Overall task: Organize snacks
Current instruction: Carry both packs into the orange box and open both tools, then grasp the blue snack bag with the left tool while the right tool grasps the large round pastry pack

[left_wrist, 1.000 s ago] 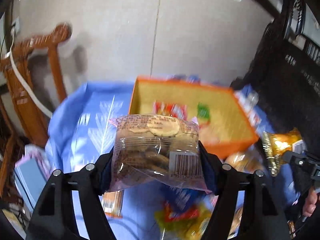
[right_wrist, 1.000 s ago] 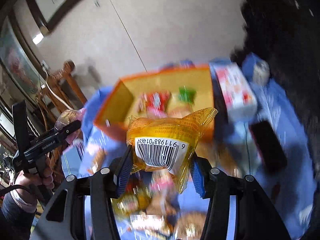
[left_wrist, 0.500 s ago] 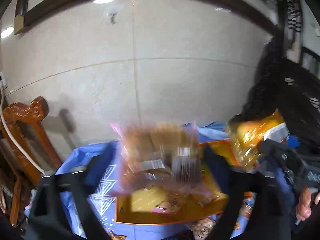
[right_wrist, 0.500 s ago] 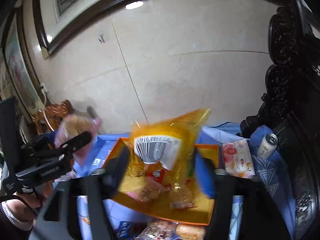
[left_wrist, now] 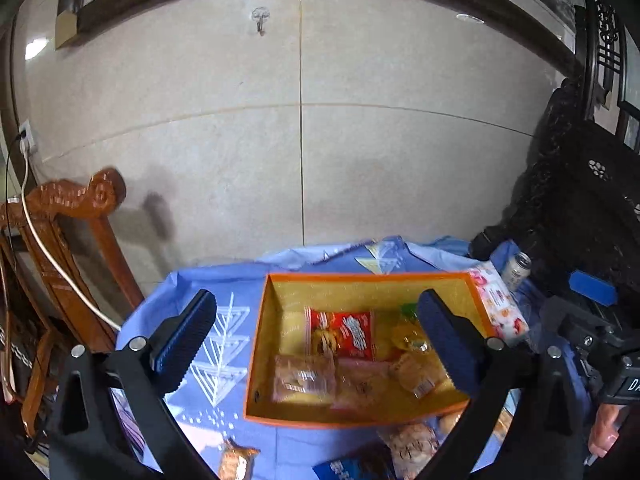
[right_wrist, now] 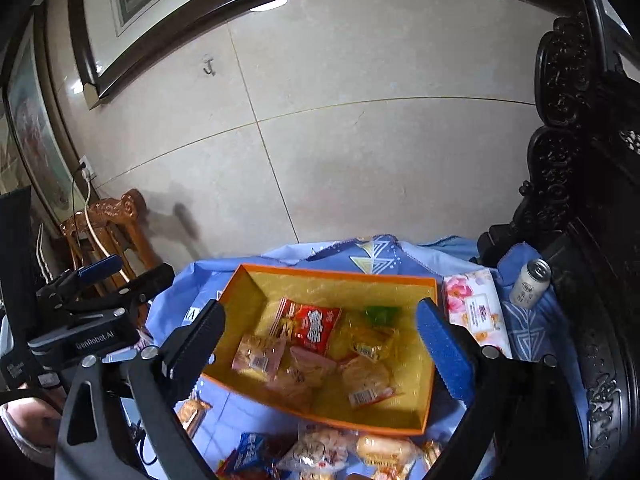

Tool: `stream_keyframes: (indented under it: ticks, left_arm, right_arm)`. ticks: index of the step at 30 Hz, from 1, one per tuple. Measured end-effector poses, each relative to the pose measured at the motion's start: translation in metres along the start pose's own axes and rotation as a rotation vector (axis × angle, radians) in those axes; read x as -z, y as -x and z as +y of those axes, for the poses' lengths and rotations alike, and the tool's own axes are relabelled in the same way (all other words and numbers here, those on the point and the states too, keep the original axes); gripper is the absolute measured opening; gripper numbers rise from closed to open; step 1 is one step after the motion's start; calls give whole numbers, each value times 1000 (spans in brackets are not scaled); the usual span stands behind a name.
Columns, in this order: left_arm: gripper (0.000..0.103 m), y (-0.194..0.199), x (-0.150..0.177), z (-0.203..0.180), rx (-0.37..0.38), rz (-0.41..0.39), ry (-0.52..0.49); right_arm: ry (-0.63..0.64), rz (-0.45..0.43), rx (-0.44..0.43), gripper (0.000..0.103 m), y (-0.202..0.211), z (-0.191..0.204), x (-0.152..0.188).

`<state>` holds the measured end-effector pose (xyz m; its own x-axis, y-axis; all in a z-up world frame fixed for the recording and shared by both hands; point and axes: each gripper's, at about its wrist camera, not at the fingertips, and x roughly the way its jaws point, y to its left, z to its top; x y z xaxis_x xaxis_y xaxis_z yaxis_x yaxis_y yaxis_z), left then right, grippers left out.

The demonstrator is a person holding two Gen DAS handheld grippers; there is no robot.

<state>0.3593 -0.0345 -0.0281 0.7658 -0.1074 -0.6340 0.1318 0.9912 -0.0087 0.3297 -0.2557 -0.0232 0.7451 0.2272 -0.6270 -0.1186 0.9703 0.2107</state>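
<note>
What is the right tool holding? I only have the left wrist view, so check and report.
Observer: Nothing. The right tool has just been opening its jaws; they stand wide, with no packet between them, above the orange box.
Operator: Report anything in front of the box that I can barely see.
Observer: A bun packet lies just in front of the box's near wall.
Operator: Check whether the can touches the tissue pack.
Observer: It does not. The can stands upright, apart from the tissue pack, and blue cloth shows between them.
</note>
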Motion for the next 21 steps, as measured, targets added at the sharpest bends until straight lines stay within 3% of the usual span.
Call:
stream_keyframes:
  ticks: [9,13,21]
  left_arm:
    - [99,27,71,16,36,81,49]
    - [99,37,108,18,63,108,53]
    - [99,34,183,27,23,256,-9]
  right_arm:
    - [16,112,13,99,22,-7,74]
    - [-11,242,11,99,20,-15,130]
    - [-64,516,125,99,-1,-36,246]
